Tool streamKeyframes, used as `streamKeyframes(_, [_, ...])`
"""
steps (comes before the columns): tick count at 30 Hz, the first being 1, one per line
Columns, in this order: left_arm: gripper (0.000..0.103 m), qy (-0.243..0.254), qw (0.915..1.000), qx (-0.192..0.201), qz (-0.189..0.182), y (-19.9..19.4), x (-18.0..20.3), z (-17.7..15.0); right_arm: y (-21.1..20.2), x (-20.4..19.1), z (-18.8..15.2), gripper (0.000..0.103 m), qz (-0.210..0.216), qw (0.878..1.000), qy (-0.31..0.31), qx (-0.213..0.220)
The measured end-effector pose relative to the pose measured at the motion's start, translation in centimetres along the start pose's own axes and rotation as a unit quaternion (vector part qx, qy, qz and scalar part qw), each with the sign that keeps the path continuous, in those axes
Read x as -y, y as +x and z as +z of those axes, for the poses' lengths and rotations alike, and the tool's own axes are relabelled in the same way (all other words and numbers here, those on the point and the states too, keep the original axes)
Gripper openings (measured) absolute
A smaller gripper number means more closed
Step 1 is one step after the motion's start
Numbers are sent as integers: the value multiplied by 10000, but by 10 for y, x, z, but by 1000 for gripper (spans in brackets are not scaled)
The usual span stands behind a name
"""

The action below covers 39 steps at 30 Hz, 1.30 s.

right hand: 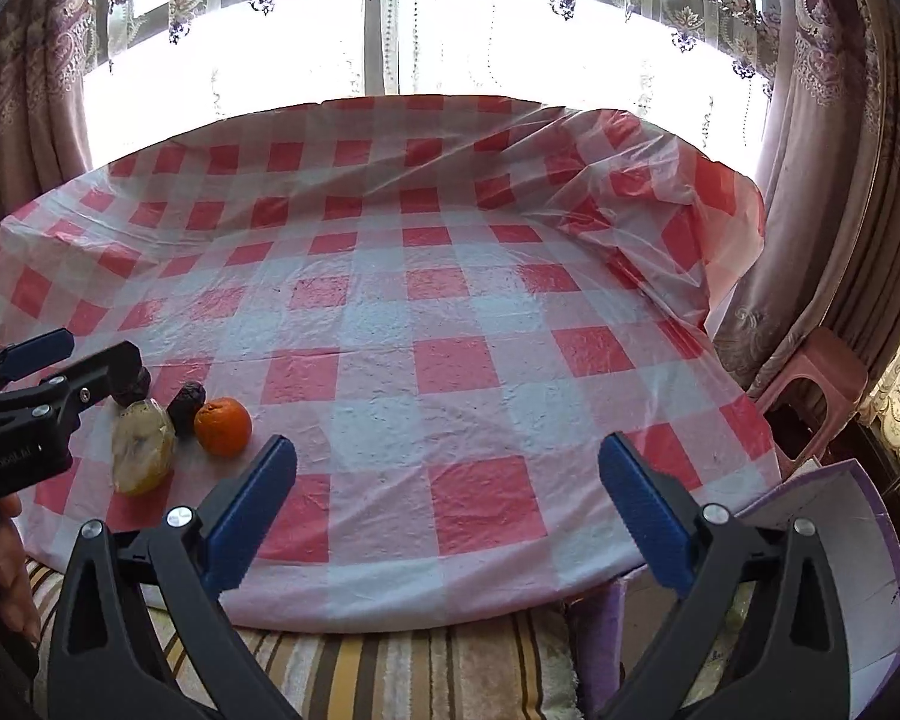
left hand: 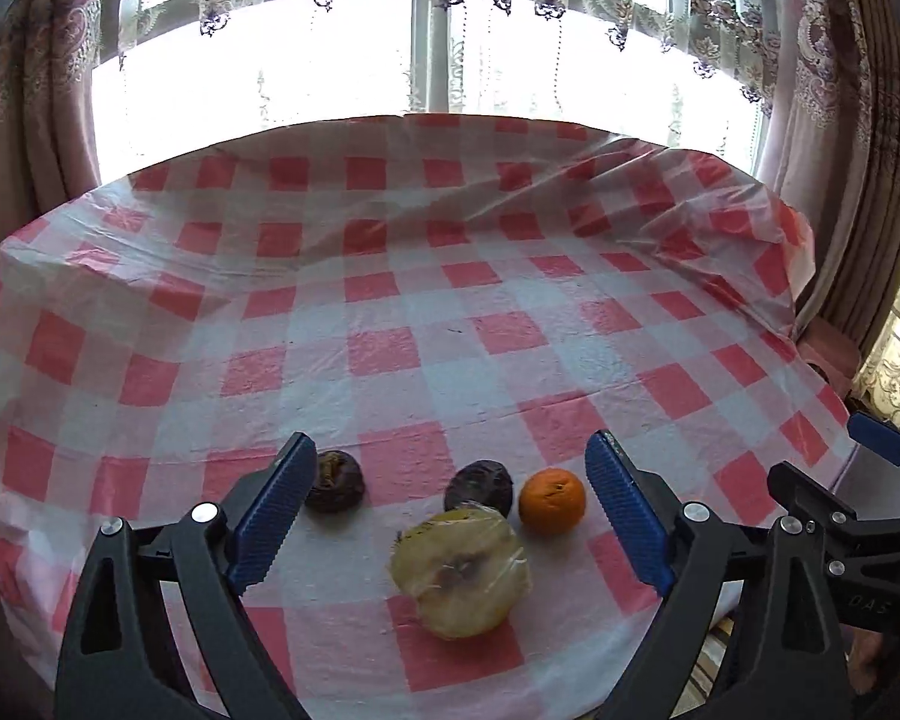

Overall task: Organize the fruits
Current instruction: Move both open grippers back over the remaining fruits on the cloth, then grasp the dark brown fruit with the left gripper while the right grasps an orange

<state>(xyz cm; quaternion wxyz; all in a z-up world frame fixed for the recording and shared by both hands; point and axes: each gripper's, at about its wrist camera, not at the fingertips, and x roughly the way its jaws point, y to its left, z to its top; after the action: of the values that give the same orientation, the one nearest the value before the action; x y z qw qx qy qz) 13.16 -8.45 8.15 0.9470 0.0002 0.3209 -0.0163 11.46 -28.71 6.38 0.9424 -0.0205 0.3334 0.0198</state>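
I see both my left gripper [left hand: 444,516] and right gripper [right hand: 447,510] gaping wide, holding nothing. The orange [left hand: 552,500], wrapped half fruit [left hand: 461,575] and two dark fruits [left hand: 480,486] cluster near the table's [left hand: 450,300] near edge. Left gripper's lettering blurs unreadably.

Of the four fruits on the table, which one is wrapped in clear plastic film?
The cut yellow fruit half, largest and nearest the left wrist camera. The two dark fruits and the orange behind it are unwrapped.

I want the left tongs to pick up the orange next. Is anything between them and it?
Partly. The open left tongs frame the group, but the wrapped apple half lies nearest the camera, just left of the orange. A dark fruit sits beside it.
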Motion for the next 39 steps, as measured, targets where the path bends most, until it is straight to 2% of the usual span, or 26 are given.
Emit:
streamKeyframes(2, [88, 21, 10000, 5, -44, 2, -12, 2, 9, -8, 3, 101, 87, 9999, 24, -112])
streamKeyframes(4, [88, 17, 9999, 120, 98, 4, -23, 3, 18, -16, 5, 101, 178, 9996, 28, -233])
streamKeyframes(7, [88, -70, 9988, 370, 311, 3, -39, 4, 30, -31, 7, 101, 553, 9978, -92, -358])
streamKeyframes(10, [88, -347, 9983, 419, 195, 7, -60, 1, 37, -47, 7, 101, 909, 9949, -197, -402])
streamKeyframes(12, [88, -591, 9975, 314, 239, 12, -72, -3, 43, -55, 7, 101, 992, 9938, -209, -446])
streamKeyframes(15, [89, -909, 9958, 103, -27, 23, -89, -12, 51, -64, 7, 101, 978, 9937, -256, -485])
streamKeyframes(18, [87, -973, 9951, -179, -22, 37, -95, -19, 56, -69, 8, 101, 977, 9935, -307, -500])
streamKeyframes(20, [77, -924, 9953, -255, -99, 42, -93, -22, 59, -74, 7, 101, 957, 9933, -397, -514])
streamKeyframes(24, [71, -818, 9958, -366, -207, 51, -89, -26, 65, -85, 5, 101, 912, 9926, -595, -543])
streamKeyframes(31, [60, -757, 9952, -547, -307, 64, -87, -28, 77, -93, 4, 88, 987, 9904, -697, -676])
streamKeyframes(39, [51, -676, 9949, -667, -353, 75, -84, -29, 83, -101, 3, 84, 1082, 9885, -812, -676])
